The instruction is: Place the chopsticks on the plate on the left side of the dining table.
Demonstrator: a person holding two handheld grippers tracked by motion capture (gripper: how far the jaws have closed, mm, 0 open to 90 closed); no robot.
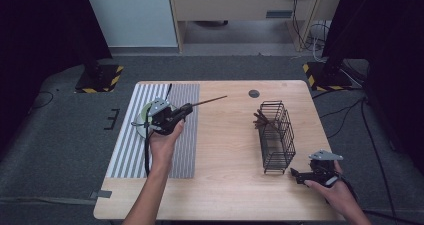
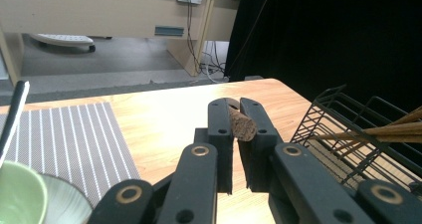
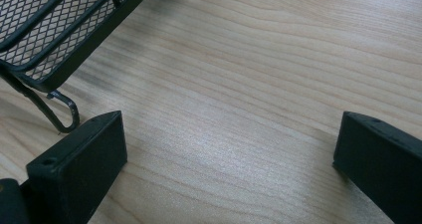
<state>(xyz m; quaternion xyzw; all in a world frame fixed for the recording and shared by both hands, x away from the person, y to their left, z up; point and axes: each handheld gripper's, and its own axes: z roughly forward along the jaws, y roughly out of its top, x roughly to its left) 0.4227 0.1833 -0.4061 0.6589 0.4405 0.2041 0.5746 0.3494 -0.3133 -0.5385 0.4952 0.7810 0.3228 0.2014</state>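
Chopstick of dark brown wood [image 1: 209, 101] is what the work turns on, though it is the smallest thing here. Largest is the pale wooden table [image 1: 225, 185], with a grey-and-white striped placemat [image 1: 185, 155] at its left that carries a pale green bowl [image 1: 144, 116]. To the right stands a black wire basket [image 1: 277, 135] already holding several brown sticks [image 1: 260, 119], so I judge it to be the place where the utensils get collected. The left gripper [image 2: 238, 124] is clenched on the chopstick's butt end, holding it above the placemat with its tip pointing towards the basket, probably for a clean carry across. The right gripper [image 3: 229, 159] rests low on the table just beside the basket's near foot, jaws spread wide and grasping nothing, perhaps waiting to steady it. I can read no brand or writing anywhere.
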